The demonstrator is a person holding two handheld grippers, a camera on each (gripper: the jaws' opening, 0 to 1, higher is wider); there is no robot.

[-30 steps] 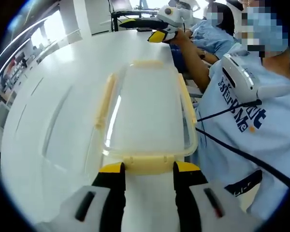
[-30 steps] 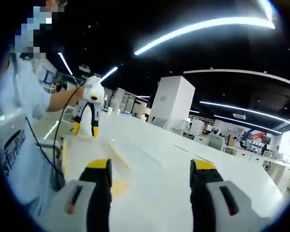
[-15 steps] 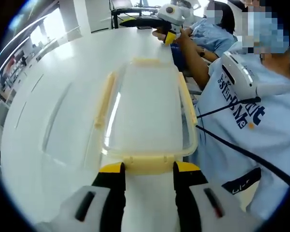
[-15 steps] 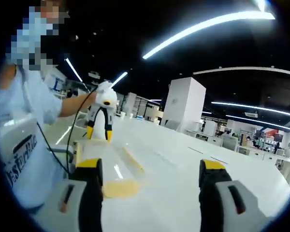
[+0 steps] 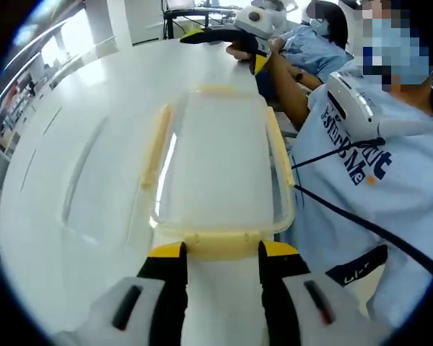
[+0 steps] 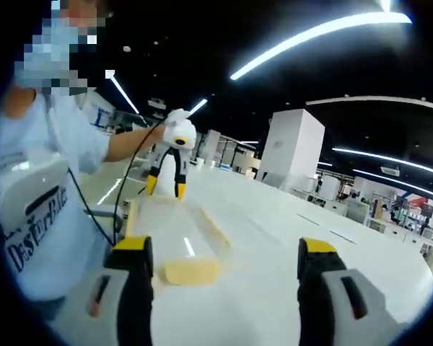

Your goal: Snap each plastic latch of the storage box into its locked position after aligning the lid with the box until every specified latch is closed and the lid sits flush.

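Observation:
A clear storage box with a clear lid and pale yellow latches lies on the white table. My left gripper has its jaws pressed against both ends of the end latch. Long side latches run down both sides. My right gripper, held in a hand, hovers above the box's far end latch. In the right gripper view, the right gripper is open wide over the other end latch and the lid. The left gripper stands at the far end.
The person holding the grippers stands at the table edge in a light blue T-shirt with a white device and black cable on the chest. Another person sits behind. White cabinets and desks fill the hall beyond the table.
The right gripper has come lower and nearer to its end of the box, and its jaws have spread wider. The left gripper has kept its place on the end latch.

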